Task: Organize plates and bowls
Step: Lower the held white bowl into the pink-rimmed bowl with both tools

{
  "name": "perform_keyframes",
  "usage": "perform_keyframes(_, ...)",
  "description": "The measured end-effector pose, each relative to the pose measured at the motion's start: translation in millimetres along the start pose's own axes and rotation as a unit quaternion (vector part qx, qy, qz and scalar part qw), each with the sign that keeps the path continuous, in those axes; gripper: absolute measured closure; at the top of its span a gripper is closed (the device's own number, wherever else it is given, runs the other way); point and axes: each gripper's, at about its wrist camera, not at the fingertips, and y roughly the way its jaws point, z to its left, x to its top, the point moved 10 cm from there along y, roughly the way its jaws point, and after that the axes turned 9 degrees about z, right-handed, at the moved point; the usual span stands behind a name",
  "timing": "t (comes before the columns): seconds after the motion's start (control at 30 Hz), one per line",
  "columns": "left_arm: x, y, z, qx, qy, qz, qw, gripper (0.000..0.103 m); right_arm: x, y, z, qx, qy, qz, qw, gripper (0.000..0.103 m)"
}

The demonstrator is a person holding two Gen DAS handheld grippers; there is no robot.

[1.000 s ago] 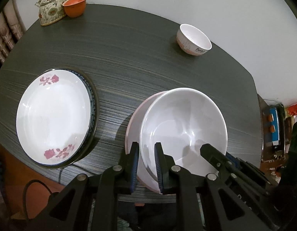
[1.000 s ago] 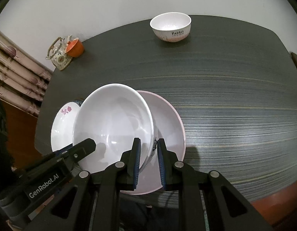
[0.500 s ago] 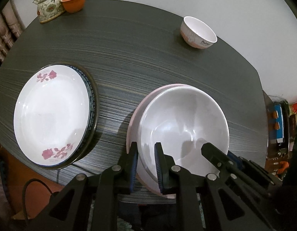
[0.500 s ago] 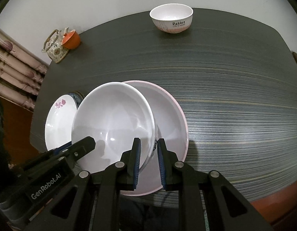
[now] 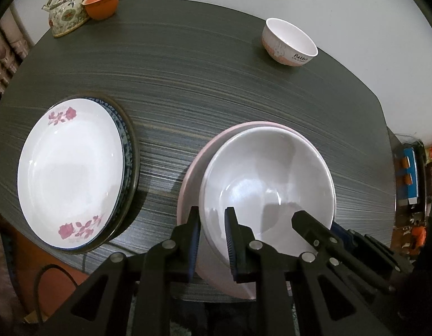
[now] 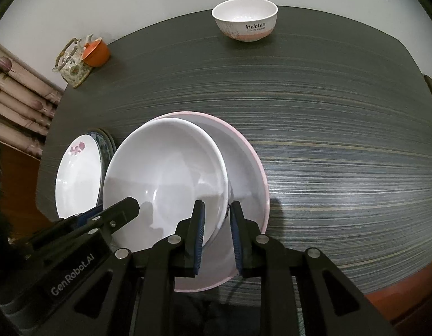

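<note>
A white bowl [image 5: 267, 184] is gripped at opposite sides of its rim by the left gripper [image 5: 211, 240] and the right gripper [image 6: 217, 236], each clenched on it, over a pink plate [image 6: 250, 168] at the near edge of the table [image 6: 327, 117]. The flowered plate [image 5: 69, 170], left of the white bowl, is shown whole only in the left wrist view. The word "Rabbit" on the small bowl [image 6: 245, 19], far beyond the white bowl, is legible only in the right wrist view.

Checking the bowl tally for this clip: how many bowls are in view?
2. A large white bowl is held by both grippers over the pink plate; a small "Rabbit" bowl stands at the table's far edge. The orange cup isn't counted.
</note>
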Motion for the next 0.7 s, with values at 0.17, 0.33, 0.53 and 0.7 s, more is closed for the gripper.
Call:
perform_keyframes(0.17,-1.0,0.8,-0.8,0.003,0.002,0.002,1.0000,0.087,-0.2,3.1,0.7,-0.001,0.001,0.003,1.000,0.084)
perform_keyframes(0.33,-0.4,0.8,-0.9,0.006,0.000,0.003,1.0000,0.086,-0.6,5.4,-2.2,0.001,0.005,0.007,1.000,0.083)
perform_keyframes(0.53,-1.8,0.3,-1.0,0.008,-0.001,0.004,1.0000,0.084,-0.9,5.0,-3.1,0.003,0.003,0.006,1.000,0.081)
perform_keyframes(0.7,-2.3,0.1,-0.7,0.007,-0.002,0.009,0.9999,0.084,-0.5,4.6,-4.4,0.003,0.001,0.007,1.000,0.080)
